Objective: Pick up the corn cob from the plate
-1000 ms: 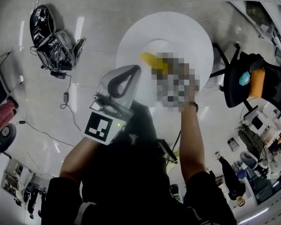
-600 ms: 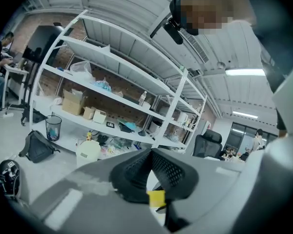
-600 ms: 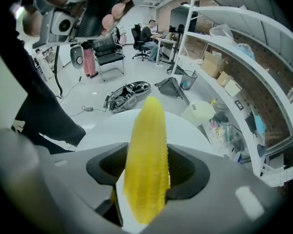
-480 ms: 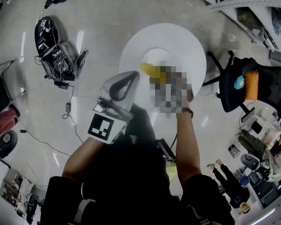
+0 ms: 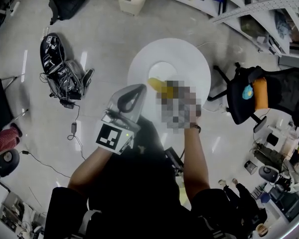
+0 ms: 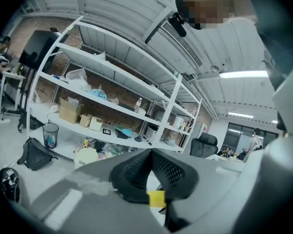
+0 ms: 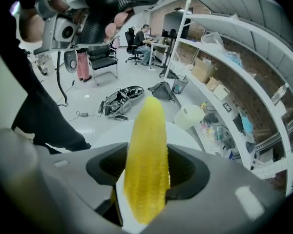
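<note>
Over table [image 5: 192, 59], corn cob [image 7: 147, 130] clamped in R tool [image 7: 145, 173].

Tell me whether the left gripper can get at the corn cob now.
Probably, but not directly: the corn cob sticks out free of the right gripper holding it, with nothing between, but the left gripper is shut and points away.

My right gripper [image 7: 145, 177] has both jaws pressed on the yellow corn cob [image 7: 147, 145], cob upright, tip over white round surface [image 7: 185, 133].
</note>
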A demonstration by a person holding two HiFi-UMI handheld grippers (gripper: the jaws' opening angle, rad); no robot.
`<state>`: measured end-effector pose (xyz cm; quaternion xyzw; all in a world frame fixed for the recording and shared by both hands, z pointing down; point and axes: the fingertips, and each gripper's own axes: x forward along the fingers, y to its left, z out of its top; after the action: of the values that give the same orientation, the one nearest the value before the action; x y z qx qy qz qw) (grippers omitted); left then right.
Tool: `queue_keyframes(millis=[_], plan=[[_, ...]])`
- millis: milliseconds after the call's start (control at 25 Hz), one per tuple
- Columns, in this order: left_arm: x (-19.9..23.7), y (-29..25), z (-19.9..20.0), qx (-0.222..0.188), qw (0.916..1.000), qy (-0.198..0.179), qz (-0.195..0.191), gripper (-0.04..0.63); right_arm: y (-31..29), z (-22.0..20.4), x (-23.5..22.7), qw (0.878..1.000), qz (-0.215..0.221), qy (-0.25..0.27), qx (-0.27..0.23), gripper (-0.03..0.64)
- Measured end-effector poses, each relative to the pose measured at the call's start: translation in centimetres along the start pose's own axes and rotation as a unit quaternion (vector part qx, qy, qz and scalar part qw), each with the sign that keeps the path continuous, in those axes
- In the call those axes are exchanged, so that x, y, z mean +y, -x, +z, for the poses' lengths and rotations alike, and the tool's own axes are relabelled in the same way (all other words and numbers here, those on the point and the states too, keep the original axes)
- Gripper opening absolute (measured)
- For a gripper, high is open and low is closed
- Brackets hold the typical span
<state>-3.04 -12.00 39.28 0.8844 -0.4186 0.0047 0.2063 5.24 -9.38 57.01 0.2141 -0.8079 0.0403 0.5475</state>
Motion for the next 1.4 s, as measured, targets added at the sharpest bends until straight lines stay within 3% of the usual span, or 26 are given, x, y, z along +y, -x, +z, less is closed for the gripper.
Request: queue_keyframes(millis=[360, 1000, 1400], plan=[[-2.0, 2.8, 2.2, -0.02, 0.9997, -0.01, -0.014, 0.006, 4.2, 1.9, 1.0, 0.999, -0.033, -0.013, -0.016, 0.253], [-4.3, 10.1, 4.8, -0.06, 0.9971, -0.022, -0.042, 0.006, 10.3, 4.5, 6.8, 0.994, -0.099, -0.033, -0.03, 0.253], [-5.4, 14.2, 4.8, -0.064, 0.9953, -0.028, -0.067, 0.006, 13.6, 5.6, 10.6, 0.988, -0.139, -0.059, -0.042, 0.253]])
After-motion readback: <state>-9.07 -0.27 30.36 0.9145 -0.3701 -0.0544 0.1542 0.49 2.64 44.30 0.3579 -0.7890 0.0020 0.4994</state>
